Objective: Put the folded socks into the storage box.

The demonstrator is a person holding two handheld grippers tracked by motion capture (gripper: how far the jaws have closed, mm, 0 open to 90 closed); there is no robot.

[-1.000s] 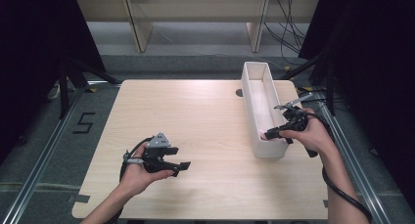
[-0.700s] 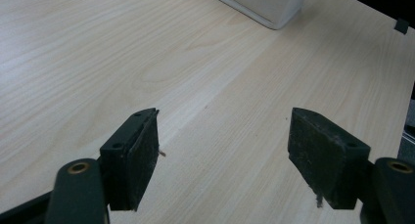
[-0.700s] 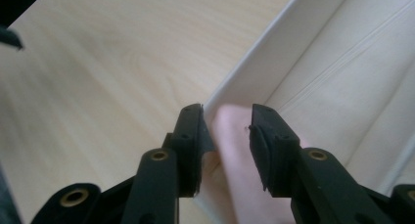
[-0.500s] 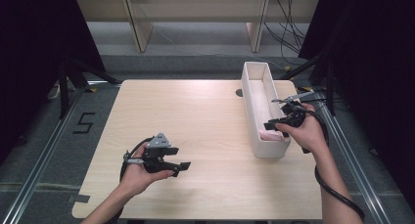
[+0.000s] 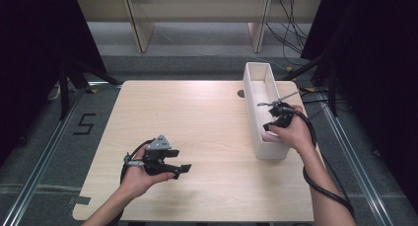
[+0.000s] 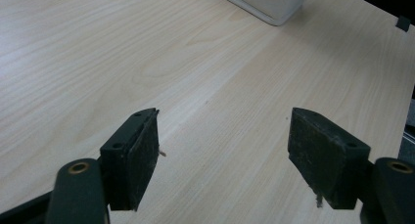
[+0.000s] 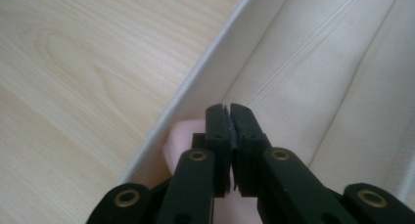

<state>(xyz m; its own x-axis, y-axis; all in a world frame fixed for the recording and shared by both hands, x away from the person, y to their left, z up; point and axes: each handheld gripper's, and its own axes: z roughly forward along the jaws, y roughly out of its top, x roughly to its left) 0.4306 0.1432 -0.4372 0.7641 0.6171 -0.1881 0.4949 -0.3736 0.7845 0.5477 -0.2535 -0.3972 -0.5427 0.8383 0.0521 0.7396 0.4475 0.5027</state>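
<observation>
table (image 5: 207, 122): pale wood, carrying the long white bin and both hands; most of its top is bare, which leaves the left side free for resting.
white bin (image 5: 254, 95): stands lengthwise along the table's right side, open top up, so a tool can dip in from above.
pink object (image 7: 178, 138): a soft pink shape at the bin's near end, against the inner wall; what it is cannot be told. it lies just beside and under the right tool.
left tool (image 6: 222, 160): held low over bare table near the front edge, jaws spread wide with nothing between them; likely waiting.
right tool (image 7: 230, 111): inside the bin's near end, jaws just closed and pressed together; whether they pinch any of the pink object cannot be told.
</observation>
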